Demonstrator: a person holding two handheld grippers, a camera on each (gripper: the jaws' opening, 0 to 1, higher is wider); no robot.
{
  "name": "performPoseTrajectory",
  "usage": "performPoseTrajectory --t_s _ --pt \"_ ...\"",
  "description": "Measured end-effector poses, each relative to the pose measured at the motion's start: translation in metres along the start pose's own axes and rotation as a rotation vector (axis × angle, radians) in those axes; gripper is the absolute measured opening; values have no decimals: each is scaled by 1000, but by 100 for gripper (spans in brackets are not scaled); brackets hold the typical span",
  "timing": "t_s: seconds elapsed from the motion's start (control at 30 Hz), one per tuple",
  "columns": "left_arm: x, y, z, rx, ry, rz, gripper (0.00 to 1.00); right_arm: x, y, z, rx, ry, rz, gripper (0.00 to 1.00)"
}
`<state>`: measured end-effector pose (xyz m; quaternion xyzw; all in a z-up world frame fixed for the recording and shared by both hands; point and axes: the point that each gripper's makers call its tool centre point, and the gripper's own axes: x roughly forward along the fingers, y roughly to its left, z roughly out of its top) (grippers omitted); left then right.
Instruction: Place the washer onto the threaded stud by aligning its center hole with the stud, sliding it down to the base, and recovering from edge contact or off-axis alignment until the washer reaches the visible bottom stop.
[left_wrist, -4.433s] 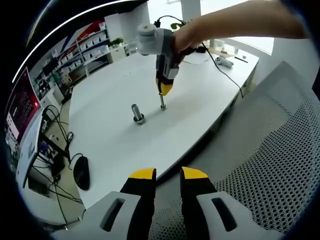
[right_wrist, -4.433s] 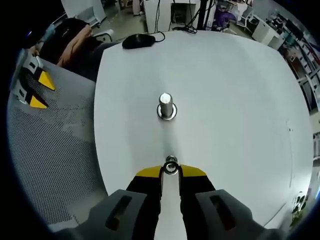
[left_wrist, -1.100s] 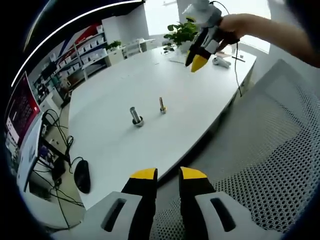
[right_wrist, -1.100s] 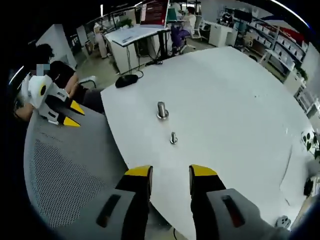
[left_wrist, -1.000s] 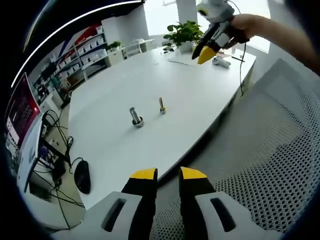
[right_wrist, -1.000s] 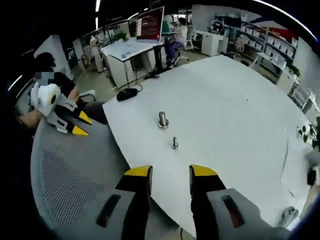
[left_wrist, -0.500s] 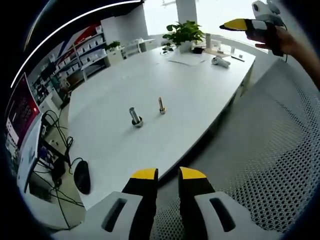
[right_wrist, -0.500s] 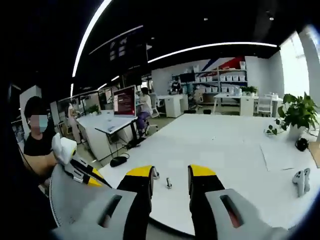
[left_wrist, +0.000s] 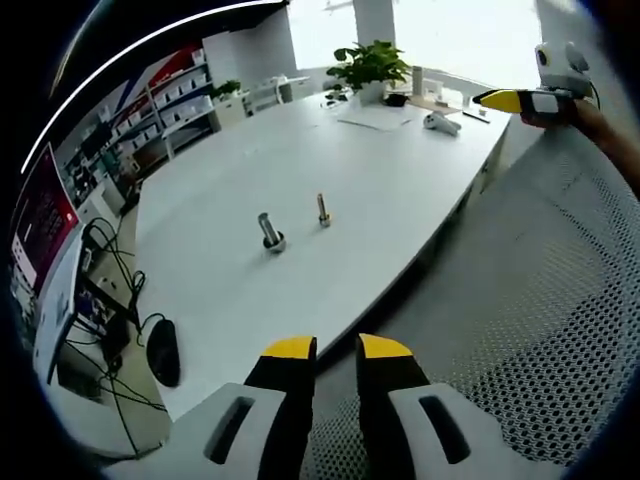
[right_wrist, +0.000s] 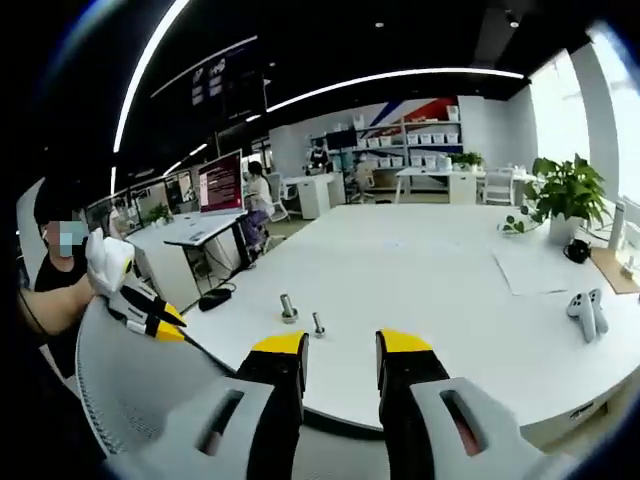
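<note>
Two metal studs stand upright on the white table (left_wrist: 230, 160): a thick one with a wide collar at its foot (left_wrist: 270, 232) (right_wrist: 288, 307) and a thin threaded stud (left_wrist: 323, 210) (right_wrist: 318, 323). The washer is too small to make out at the thin stud's foot. My left gripper (left_wrist: 337, 348) hangs over the mesh chair back, jaws slightly apart with nothing between them; in the right gripper view the left gripper (right_wrist: 167, 325) sits at the left. My right gripper (right_wrist: 341, 345) is open and empty, far back from the studs; the right gripper (left_wrist: 497, 99) is held high at the upper right.
A grey mesh chair back (left_wrist: 520, 300) lies below both grippers. A black mouse (left_wrist: 163, 345) and cables sit at the table's left end. A potted plant (right_wrist: 565, 195), a sheet of paper (right_wrist: 530, 270) and a white controller (right_wrist: 590, 312) occupy the far end. A seated person (right_wrist: 60, 290) holds the left gripper.
My right gripper let go at the thin stud, opened, and pulled up and far back; its view now looks level across the table. The left gripper has stayed put.
</note>
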<state>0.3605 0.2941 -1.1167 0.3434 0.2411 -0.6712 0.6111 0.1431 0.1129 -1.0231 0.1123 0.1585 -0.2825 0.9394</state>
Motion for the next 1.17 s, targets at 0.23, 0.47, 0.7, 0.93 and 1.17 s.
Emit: performPoseTrajectory --t_s 0.23,0.47,0.7,0.93,1.17 --pt "-1 -1 0 0 0 -1 14 9 1 -14 -5 32 -17 29" --pt "0 1 0 1 -3 0 14 13 -6 -8 -39 -5 -70 26" --pt "1 2 1 4 -5 -4 14 14 -7 -15 -52 35 -63 25" --pt "0 0 4 13 -16 -7 14 13 -8 -13 -26 10 -60 25" --pt "0 0 6 19 -27 -10 15 14 -8 -13 -16 14 -53 25"
